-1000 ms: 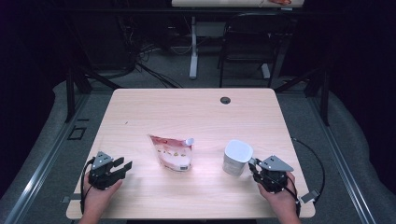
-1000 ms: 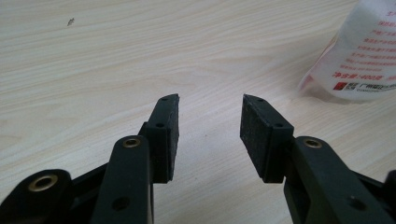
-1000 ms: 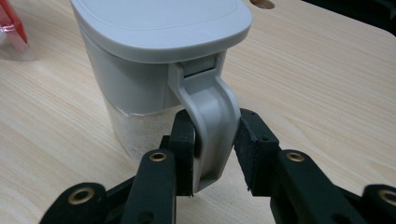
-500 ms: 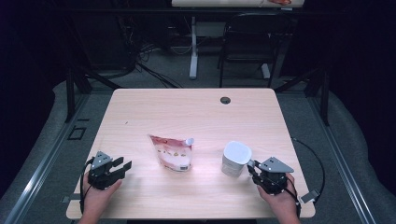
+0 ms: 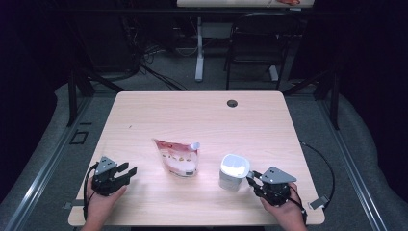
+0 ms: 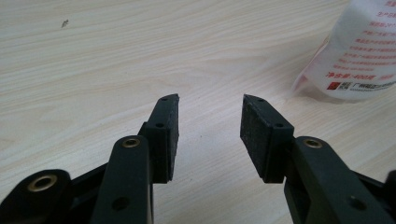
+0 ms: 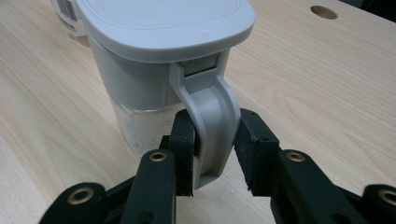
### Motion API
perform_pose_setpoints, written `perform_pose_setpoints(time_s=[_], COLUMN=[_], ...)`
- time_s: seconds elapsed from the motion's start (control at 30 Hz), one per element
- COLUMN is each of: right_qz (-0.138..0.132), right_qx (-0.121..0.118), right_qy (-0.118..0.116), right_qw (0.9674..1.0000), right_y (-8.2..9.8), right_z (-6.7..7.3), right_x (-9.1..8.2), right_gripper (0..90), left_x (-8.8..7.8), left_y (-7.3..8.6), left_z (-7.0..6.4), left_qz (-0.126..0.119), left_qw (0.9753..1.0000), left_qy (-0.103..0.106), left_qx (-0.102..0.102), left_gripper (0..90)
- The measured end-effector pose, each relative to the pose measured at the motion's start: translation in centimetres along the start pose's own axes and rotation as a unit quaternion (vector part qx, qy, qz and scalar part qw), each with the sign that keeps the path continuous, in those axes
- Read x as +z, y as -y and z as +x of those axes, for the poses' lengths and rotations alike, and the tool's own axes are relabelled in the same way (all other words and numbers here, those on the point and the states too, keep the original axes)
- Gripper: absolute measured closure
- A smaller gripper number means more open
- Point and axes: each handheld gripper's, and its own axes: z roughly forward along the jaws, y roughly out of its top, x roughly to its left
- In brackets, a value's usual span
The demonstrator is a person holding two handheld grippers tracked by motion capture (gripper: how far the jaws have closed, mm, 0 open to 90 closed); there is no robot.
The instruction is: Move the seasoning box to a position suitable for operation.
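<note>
Right tongs [image 7: 212,140] clench the handle of the upright jug [image 7: 163,60], handle toward them; left tongs [image 6: 209,126] released.

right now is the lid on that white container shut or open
Shut: the lid lies flat on the white container, no gap visible at its rim.

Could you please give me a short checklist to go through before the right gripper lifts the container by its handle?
1. Handle between the right gripper jaws: ok.
2. Both pads pressing on the handle: cannot tell.
3. Lid seated on the container: ok.
4. Container upright on the table: ok.
5. Pouch apart from the container: ok.
6. Left gripper open, nothing between its jaws: ok.
</note>
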Motion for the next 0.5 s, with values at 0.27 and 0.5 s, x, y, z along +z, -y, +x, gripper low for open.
perform_pose_setpoints(time_s=[0.27,0.5], right_qz=[-0.016,-0.012], right_qx=[0.018,0.038], right_qy=[0.006,0.012], right_qw=[0.9997,0.9991], right_y=[0.5,0.7], right_z=[-0.3,-1.3], right_x=[-0.6,-0.8], right_gripper=[59.2,61.1], left_x=[-0.2,-0.3], left_y=[0.1,0.1], left_z=[0.1,0.1], left_qz=[0.002,0.001], left_qw=[1.0000,1.0000], left_qy=[0.001,0.000], left_qx=[0.000,0.001], left_gripper=[57.0,56.9])
